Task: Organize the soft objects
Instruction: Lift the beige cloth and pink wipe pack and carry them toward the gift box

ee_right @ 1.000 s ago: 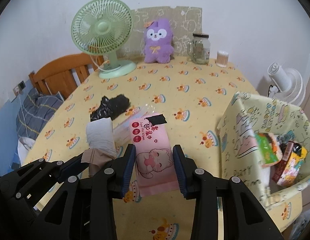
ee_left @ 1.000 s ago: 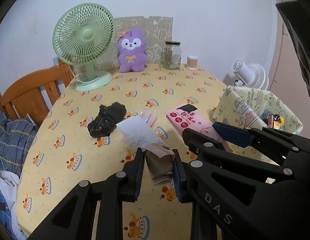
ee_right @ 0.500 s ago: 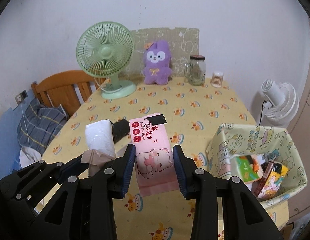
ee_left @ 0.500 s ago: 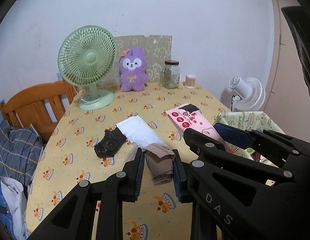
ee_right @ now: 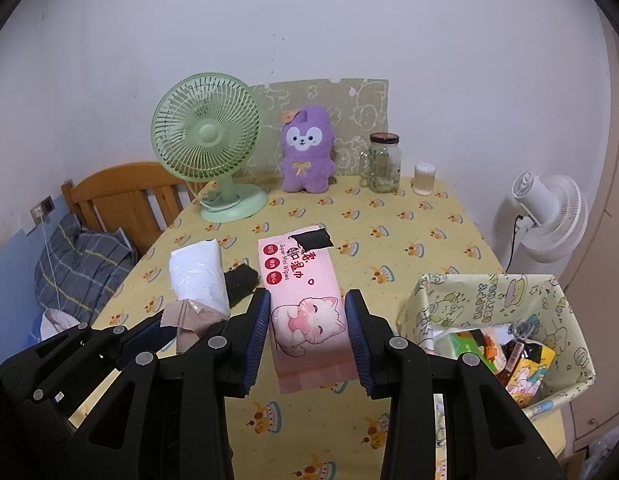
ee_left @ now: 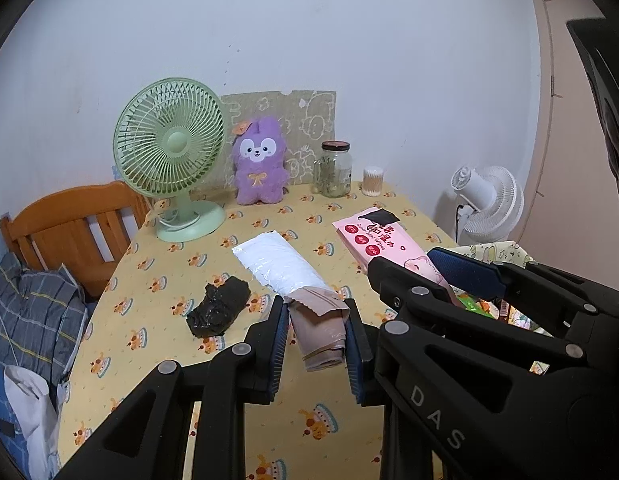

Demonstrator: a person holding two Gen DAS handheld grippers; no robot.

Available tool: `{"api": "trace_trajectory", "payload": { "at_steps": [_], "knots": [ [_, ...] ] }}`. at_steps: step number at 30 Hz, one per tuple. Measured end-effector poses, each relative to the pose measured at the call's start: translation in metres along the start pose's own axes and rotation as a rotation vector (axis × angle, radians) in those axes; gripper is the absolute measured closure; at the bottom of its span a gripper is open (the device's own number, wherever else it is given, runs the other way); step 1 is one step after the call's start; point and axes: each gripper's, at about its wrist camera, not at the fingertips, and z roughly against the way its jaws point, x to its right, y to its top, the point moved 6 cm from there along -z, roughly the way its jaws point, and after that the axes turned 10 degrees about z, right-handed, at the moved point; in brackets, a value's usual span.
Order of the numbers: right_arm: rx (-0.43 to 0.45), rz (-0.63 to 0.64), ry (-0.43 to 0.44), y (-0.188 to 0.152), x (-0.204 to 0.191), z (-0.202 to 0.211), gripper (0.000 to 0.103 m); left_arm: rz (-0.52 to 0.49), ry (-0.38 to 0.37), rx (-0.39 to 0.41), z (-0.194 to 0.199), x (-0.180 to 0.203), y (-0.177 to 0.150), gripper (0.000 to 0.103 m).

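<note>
Our left tongs (ee_left: 316, 344) pinch the tan end of a soft white packet (ee_left: 281, 268); our right tongs (ee_right: 307, 338) pinch the pink wipes pack (ee_right: 305, 300) by its two long sides; both sets of pads press hard on their things, so nothing hangs loose.

A second ago both packs sat low, close over the yellow counter (ee_left: 269, 440); now we have lifted them up, and more of the wall shows at the top of both views; the black lump (ee_left: 218, 312) is left lying alone on the cloth, in the lower left of the left view. We think this means the pick-up is done and the carry has begun; the patterned bin (ee_right: 493, 292) waits at the lower right of the right view, with snack packs already inside, so we guess both soft things should go there next.

The white packet is long; its long line runs from the tongs up and to the left, toward the green fan (ee_left: 169, 148). The pink pack is long too; in the right view it points nearly straight up the frame, tipped a little left, toward the purple plush toy (ee_right: 307, 152); its black flap is at the far end.
</note>
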Motion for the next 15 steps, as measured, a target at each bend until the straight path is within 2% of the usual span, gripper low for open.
{"api": "trace_trajectory", "payload": {
  "at_steps": [15],
  "knots": [
    [0.024, -0.02, -0.046, -0.001, 0.039, 0.009, 0.062, -0.022, -0.04, 0.018, -0.008, 0.038, 0.004, 0.077]
  ]
}}
